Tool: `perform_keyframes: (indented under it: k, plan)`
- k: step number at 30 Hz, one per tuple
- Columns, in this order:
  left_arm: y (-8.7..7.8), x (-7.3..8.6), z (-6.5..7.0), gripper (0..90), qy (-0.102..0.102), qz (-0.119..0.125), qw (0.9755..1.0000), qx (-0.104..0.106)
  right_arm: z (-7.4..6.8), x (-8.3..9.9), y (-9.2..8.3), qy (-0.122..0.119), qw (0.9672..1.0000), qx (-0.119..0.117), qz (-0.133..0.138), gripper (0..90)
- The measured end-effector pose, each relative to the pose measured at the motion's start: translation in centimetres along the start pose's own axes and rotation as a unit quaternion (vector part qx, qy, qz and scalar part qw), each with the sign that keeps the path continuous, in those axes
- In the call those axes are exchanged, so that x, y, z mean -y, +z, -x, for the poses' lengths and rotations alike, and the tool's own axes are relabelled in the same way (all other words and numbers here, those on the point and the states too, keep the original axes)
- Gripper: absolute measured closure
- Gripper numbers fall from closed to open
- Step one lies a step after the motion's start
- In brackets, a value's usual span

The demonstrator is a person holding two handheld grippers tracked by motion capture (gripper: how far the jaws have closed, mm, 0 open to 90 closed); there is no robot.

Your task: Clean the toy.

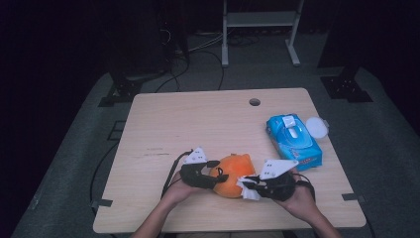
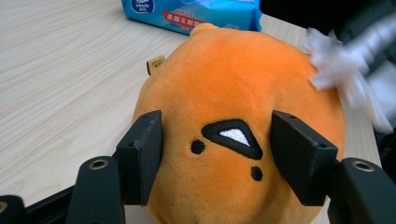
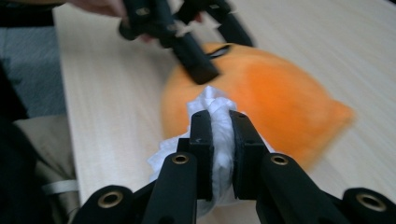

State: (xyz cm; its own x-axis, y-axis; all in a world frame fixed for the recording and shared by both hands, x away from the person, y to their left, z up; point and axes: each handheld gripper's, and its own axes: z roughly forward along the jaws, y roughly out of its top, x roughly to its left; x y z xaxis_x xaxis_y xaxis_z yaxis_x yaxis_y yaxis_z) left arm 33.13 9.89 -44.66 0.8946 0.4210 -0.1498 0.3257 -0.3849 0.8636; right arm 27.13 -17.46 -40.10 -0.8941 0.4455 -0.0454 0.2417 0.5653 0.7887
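Right now you've got the orange plush toy pinned near the front edge of the table, a bit right of centre — your left gripper is clamped on its face end, jaws dug into the fabric either side of the embroidered beak. Your right gripper is closed tight on a bunched white wipe, w/ the wad touching the toy's right side.

To do the wiping well, I'd say: keep the left clamp steady so the toy can't roll, and drag the wipe in short strokes away from that clamp, not toward it. The wad sticks out just past the jaw tips, so lead w/ the cloth — don't let bare black jaws scrape the fur. Light pressure; the plush squashes easily.

Room: the near table edge is close under both your hands, so stroke left-right or toward the far side rather than pulling back. The blue wipes pack and its round white lid sit to the far right, apart from the toy. Left half and far middle of the table are bare — plenty of space to shift there.
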Motion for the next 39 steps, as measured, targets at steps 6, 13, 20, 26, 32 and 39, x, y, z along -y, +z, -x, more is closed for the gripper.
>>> perform_keyframes:
  k: [6, 13, 20, 26, 32, 39]
  plan:
    - [0.0, 0.1, 0.1, 36.2, 0.01, 0.0, 0.9999, 0.007, 2.3, 1.1, -1.3, 0.042, 0.9986, 0.028, 0.014, 80.1]
    - [0.0, 0.2, 0.2, 36.2, 0.01, 0.0, 0.9999, 0.006, 0.9, 0.9, -0.6, 0.03, 0.9995, -0.004, 0.013, 80.1]
    - [-0.1, 0.2, 0.3, 36.3, 0.017, -0.001, 0.9998, 0.007, 1.6, 0.9, -0.9, 0.038, 0.9991, 0.013, 0.014, 80.2]
    - [-0.1, 0.2, 0.5, 36.3, 0.03, -0.003, 0.9995, 0.012, 3.7, 2.1, -1.8, 0.078, 0.9959, 0.04, 0.021, 80.2]
    - [-0.1, 0.3, 0.5, 36.2, 0.028, -0.004, 0.9995, 0.01, 2.3, 1.6, -0.8, 0.072, 0.9971, 0.0, 0.024, 80.2]
    - [0.0, 0.2, 1.0, 36.2, 0.049, -0.006, 0.9986, 0.017, 2.3, 1.3, -0.5, 0.066, 0.9975, 0.007, 0.024, 80.1]
